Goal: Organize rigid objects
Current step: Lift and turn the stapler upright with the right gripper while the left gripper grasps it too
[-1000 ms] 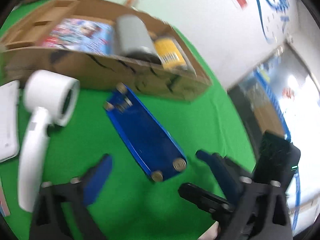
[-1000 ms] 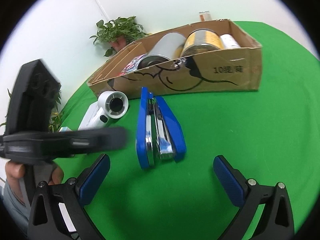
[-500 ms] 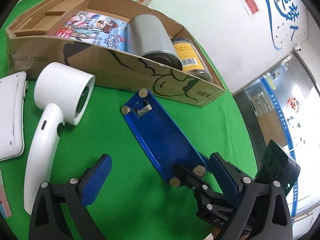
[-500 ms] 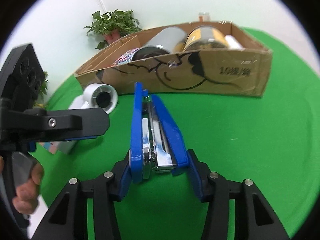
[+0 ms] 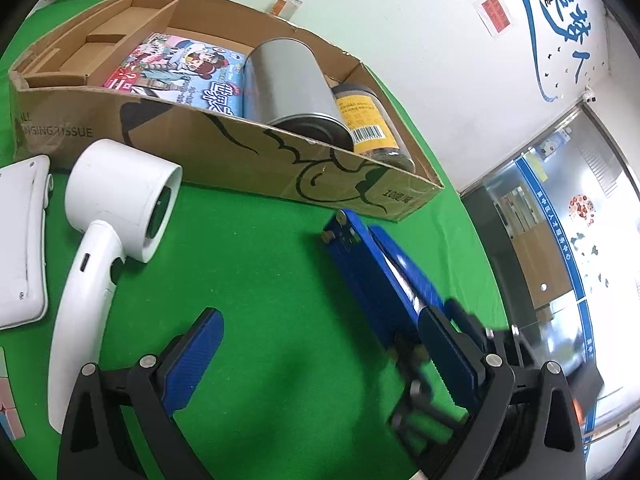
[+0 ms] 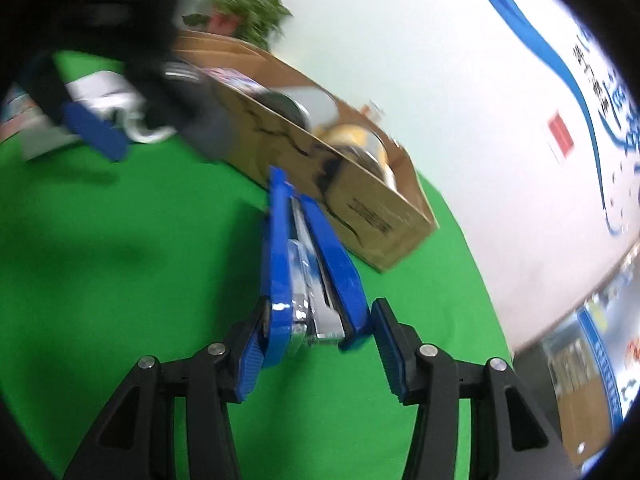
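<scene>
A blue stapler (image 6: pixel 288 248) is between the pads of my right gripper (image 6: pixel 316 332), which grip its near end; the jaws are opening slightly. The stapler is tilted up on its edge over the green cloth, its far end close to the corner of the cardboard box (image 6: pixel 360 208). In the left wrist view the stapler (image 5: pixel 384 264) runs from the box (image 5: pixel 224 152) down behind my left gripper's right finger (image 5: pixel 452 352). My left gripper (image 5: pixel 320 360) stands open over the cloth with nothing between its fingers. The right view is blurred.
The box holds a colourful book (image 5: pixel 180 68), a silver can (image 5: pixel 288 80) and a yellow-labelled jar (image 5: pixel 360 120). A white hair dryer (image 5: pixel 116 200) and a flat white device (image 5: pixel 20 240) lie on the cloth at the left. A potted plant (image 6: pixel 244 12) stands behind the box.
My right gripper closed on the stapler's near end, then rolled and shifted right, tipping the stapler onto its edge. The left gripper stayed where it was.
</scene>
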Demonstrator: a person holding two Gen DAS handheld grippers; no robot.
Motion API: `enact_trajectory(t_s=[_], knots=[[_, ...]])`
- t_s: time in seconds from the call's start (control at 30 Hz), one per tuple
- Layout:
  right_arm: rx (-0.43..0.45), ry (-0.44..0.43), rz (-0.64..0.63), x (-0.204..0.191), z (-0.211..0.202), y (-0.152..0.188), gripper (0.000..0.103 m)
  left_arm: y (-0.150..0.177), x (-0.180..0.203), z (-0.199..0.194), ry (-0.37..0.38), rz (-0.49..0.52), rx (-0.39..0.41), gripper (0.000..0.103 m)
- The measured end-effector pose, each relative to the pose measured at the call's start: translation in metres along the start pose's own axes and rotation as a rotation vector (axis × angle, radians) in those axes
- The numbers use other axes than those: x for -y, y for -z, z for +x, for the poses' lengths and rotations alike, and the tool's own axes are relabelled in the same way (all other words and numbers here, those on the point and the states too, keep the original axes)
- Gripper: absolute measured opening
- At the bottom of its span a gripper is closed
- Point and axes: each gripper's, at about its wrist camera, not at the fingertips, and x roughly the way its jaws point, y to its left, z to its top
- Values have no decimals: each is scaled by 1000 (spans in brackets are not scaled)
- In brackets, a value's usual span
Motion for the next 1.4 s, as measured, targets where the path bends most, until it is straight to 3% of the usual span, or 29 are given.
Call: enact_trajectory(t_s=[0.03, 0.1, 0.2, 0.27, 0.43, 0.53, 0.57, 0.6, 0.63, 0.77, 0.9, 1.0, 1.03, 1.07, 1.1, 1.27, 1.33, 1.4], knots=[[43, -27, 11, -1, -9, 1, 54, -1, -2, -1, 2, -7, 0, 98], [141, -114, 87, 7, -30, 1, 83, -1, -8, -3, 12, -25, -8, 98], [206, -191, 231, 31, -42, 4, 86, 0, -12, -5, 24, -39, -7, 98], [159, -219, 327, 48, -29, 5, 86, 0, -13, -5, 27, -44, -10, 98], [-94, -395, 674, 97, 33, 35, 86, 2, -7, 2, 36, -25, -32, 98], [-165, -501, 748, 101, 53, 46, 84, 2, -2, 7, 44, -10, -43, 98], [-159, -501, 740, 97, 54, 45, 80, 1, -1, 10, 48, -9, -48, 98], [-148, -490, 705, 93, 53, 42, 60, 3, 1, 11, 51, -7, -52, 98], [-156, -474, 680, 88, 50, 40, 55, 2, 3, 15, 56, -5, -60, 98], [-133, -441, 610, 78, 35, 34, 54, -2, 16, 22, 123, 11, -101, 98], [-86, -336, 420, 57, 18, 21, 52, -7, 25, 34, 180, -3, -144, 98], [-49, -267, 306, 42, 8, 18, 52, -6, 25, 43, 174, -19, -166, 97], [-34, -237, 259, 36, 4, 16, 52, -6, 23, 46, 165, -25, -172, 89], [-12, -200, 204, 29, -2, 15, 51, -4, 21, 49, 149, -29, -184, 73], [5, -178, 156, 23, -4, 14, 51, -4, 19, 56, 126, -28, -205, 66], [66, -48, -60, -7, -18, 12, 51, 1, 7, 55, 126, -27, -192, 52], [71, -39, -92, -13, -18, 11, 52, 2, 4, 51, 123, -33, -183, 50], [83, -84, -69, -12, -22, 10, 60, 5, -3, 49, 109, -40, -181, 50]])
